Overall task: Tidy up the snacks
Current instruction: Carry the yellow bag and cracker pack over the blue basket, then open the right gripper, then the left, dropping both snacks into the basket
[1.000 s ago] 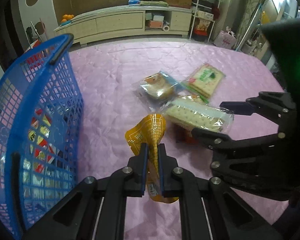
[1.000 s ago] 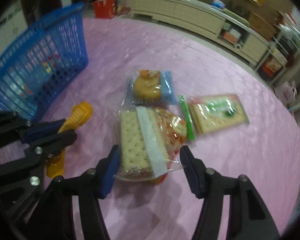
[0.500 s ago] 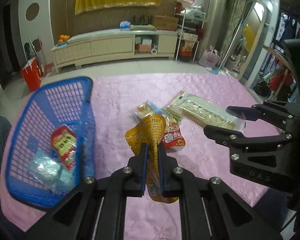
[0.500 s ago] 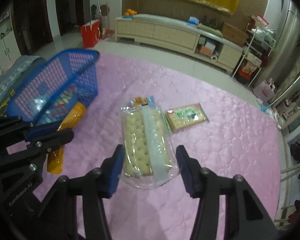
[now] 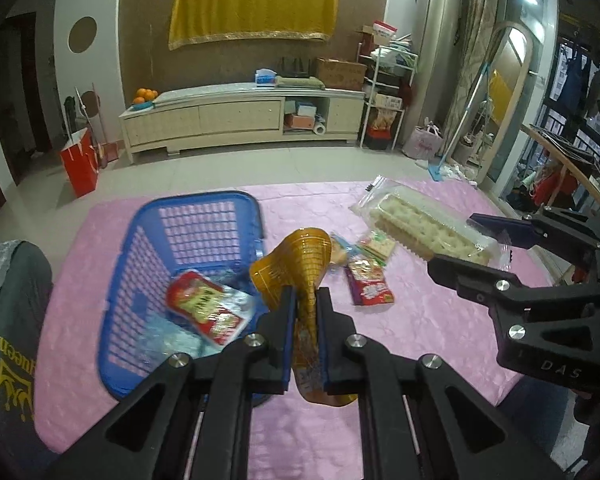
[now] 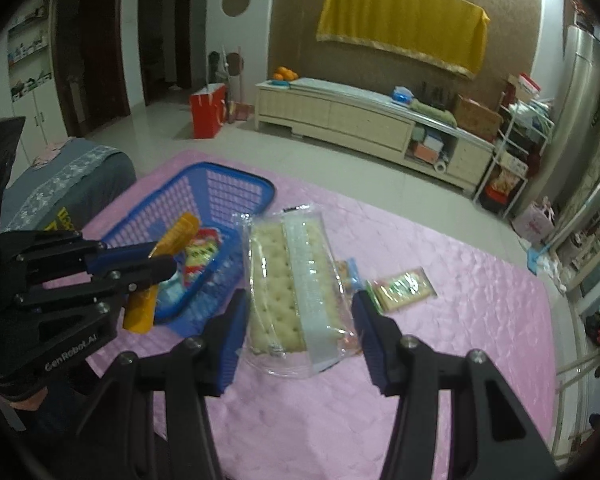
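Note:
My left gripper [image 5: 303, 322] is shut on a yellow snack pouch [image 5: 306, 268] and holds it high above the pink table, at the right rim of the blue basket [image 5: 204, 216]. My right gripper [image 6: 300, 316] is shut on a clear pack of crackers [image 6: 290, 280], lifted above the table; it also shows in the left wrist view [image 5: 424, 228]. The basket holds a red packet [image 5: 204, 308] and clear wrappers. The basket also shows in the right wrist view [image 6: 228, 188].
On the pink tablecloth [image 5: 420, 320] lie a red snack packet [image 5: 370, 286], a green cracker pack [image 6: 404, 288] and a small bun pack [image 5: 338, 250]. A grey chair back [image 5: 8, 320] stands at the table's left edge. A cabinet [image 5: 240, 116] is far behind.
Both grippers have risen well above the table with their snacks. The cracker pack was lifted off the pile. The basket's inside now shows from above.

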